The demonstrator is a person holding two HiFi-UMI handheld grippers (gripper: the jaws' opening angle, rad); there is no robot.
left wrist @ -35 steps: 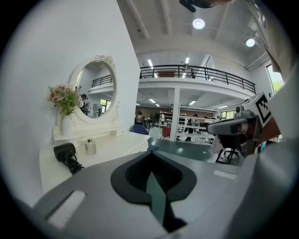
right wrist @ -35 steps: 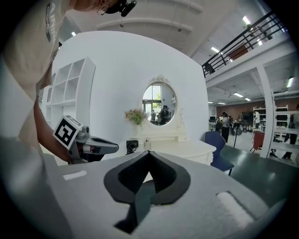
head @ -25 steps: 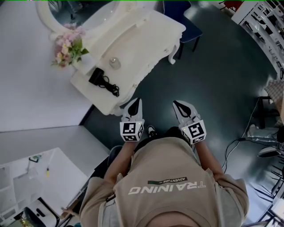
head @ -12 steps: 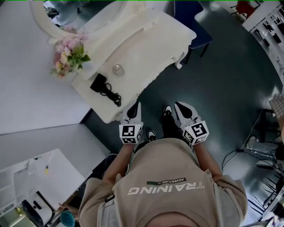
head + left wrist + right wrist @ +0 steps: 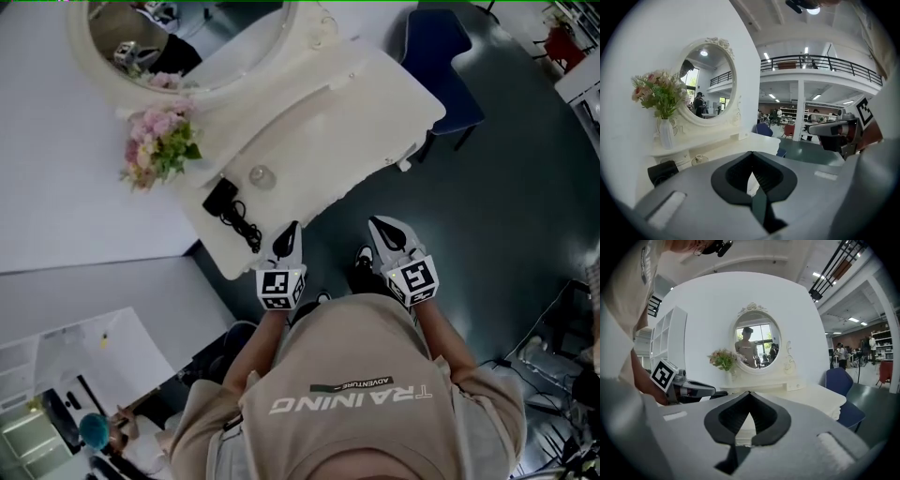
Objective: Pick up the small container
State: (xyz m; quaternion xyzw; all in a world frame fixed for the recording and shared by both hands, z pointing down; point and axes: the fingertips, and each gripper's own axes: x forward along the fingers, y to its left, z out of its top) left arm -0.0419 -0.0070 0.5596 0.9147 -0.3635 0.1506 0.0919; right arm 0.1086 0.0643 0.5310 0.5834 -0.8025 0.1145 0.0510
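- The left claw (image 5: 288,231) is pressed together and empty, at the desk's (image 5: 375,103) front edge.
- The right claw (image 5: 377,223) is likewise pressed together.
- The small container (image 5: 262,175) stands beside the black adapter (image 5: 221,197).

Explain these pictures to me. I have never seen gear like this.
There is no robot arm here. A person holds a two-jaw gripper in each hand. The top-down picture comes from a camera on the person's head. In it, the left gripper and right gripper point toward a white dressing table. The other two pictures come from a camera riding on each gripper, looking along its own jaws. Both grippers are shut and hold nothing. On the table lie the small container and a black adapter with its cord. Flowers stand beside a round mirror. Neither gripper touches the container yet.
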